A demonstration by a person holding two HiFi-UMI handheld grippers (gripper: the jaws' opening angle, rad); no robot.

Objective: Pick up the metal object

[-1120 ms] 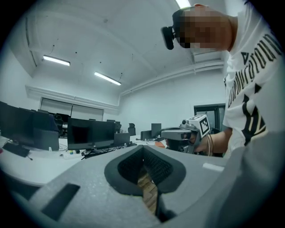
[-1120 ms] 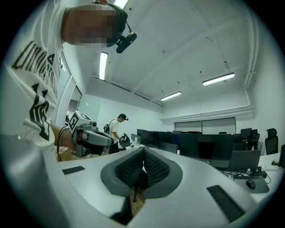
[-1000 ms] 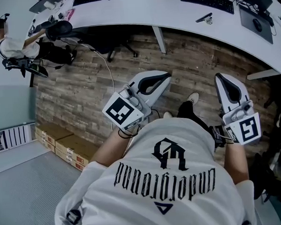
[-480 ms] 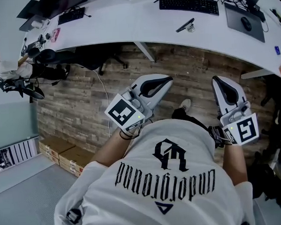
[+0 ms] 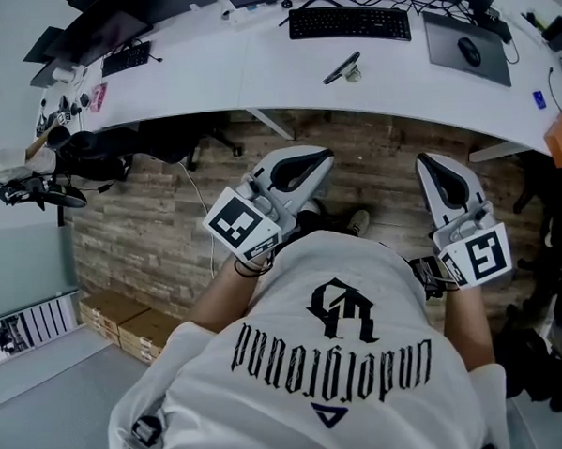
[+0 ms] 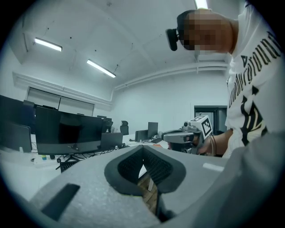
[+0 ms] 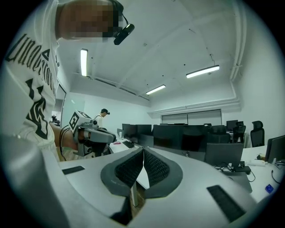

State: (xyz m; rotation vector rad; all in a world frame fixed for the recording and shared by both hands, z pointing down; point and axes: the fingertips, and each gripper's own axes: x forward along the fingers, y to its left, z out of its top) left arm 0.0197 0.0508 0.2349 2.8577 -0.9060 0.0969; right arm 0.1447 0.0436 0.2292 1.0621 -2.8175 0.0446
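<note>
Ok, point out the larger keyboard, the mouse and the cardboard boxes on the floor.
keyboard (image 5: 348, 24), head view, middle of its keys.
mouse (image 5: 468, 52), head view, its top.
cardboard boxes (image 5: 150, 326), head view, one box's top.

left claw closed, right claw closed

Desk curves across the far side with the floor before it. On the desk a keyboard lies near the middle, a mouse mat carrying a mouse just to its right, and a second keyboard well off to the left. Left gripper and right gripper are side by side, apart, over the floor short of the desk edge. A chair is tucked under the desk's left part, a person is at the far left edge, and cartons lie on the floor lower left.
</note>
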